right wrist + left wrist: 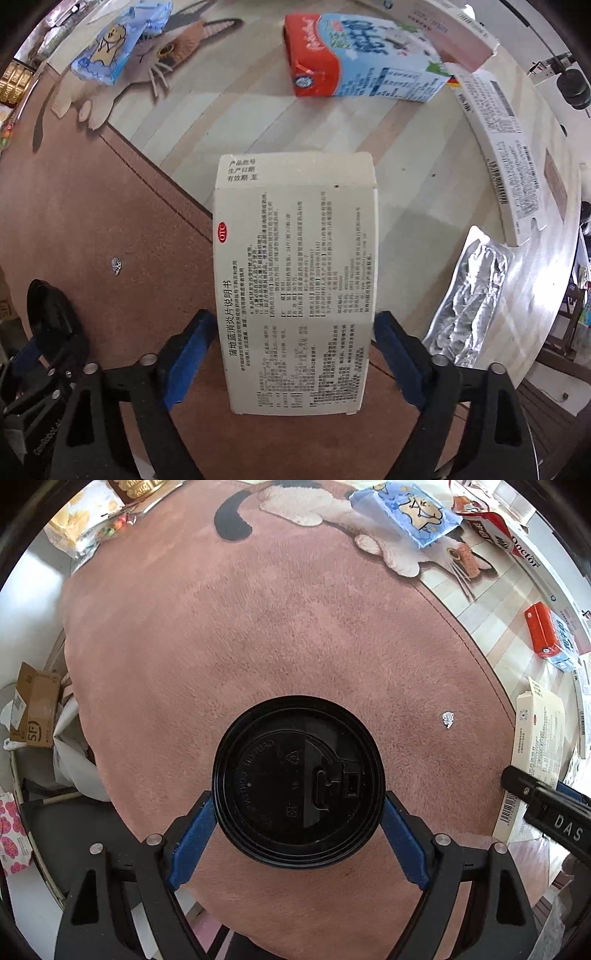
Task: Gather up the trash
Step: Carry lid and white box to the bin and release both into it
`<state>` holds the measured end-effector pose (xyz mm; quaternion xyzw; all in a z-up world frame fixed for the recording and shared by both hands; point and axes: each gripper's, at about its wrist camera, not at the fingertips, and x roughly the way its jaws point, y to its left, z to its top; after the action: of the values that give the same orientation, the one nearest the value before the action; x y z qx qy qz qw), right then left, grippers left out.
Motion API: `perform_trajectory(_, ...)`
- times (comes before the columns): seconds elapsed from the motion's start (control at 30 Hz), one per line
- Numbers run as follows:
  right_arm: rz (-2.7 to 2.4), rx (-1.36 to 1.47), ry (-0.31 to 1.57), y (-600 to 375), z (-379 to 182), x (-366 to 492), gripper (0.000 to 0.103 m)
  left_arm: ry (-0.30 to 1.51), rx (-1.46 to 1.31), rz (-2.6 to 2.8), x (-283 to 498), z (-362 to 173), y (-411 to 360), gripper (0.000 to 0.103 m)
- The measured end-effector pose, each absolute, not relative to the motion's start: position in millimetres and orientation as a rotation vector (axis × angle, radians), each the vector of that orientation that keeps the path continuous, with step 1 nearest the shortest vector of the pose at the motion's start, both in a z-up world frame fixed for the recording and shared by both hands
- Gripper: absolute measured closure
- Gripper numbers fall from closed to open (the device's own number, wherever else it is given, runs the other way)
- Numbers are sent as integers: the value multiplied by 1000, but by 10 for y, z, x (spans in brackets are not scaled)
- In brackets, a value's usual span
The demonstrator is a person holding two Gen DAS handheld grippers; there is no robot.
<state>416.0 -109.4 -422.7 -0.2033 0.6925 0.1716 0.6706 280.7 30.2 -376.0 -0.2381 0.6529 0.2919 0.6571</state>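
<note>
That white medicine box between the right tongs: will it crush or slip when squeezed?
The medicine box looks like thin card with an open end flap, so it probably dents under a hard squeeze. It is likely light, perhaps empty. Its smooth printed sides may slip on the pads.

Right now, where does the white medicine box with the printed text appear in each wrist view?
Left wrist: white medicine box at the right edge, beside the right gripper.
Right wrist: centre, between the blue fingers.
Shared landmark: the small foil scrap on the pink rug.
</note>
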Motion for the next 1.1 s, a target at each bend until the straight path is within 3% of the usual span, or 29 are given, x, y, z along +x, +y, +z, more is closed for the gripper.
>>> perform_trajectory(0.07, 392, -460, 1544, -1137, -4141, 4172, 29, 1471, -520, 664, 2798, -3722, 287, 17)
perform_trajectory(0.57, 497, -419, 1429, -1242, -3362, 3879, 29, 1311, -498, 675, 2475, -3041, 178, 17)
perform_trajectory(0.87, 626, -446, 1322, -1076, -2925, 3110, 29, 1189, -548, 715, 1570, -2612, 347, 17)
perform_trajectory(1.1, 757, -462, 1336, -754, -2899, 2218, 29, 1165, -640, 791, 632, -2648, 533, 17)
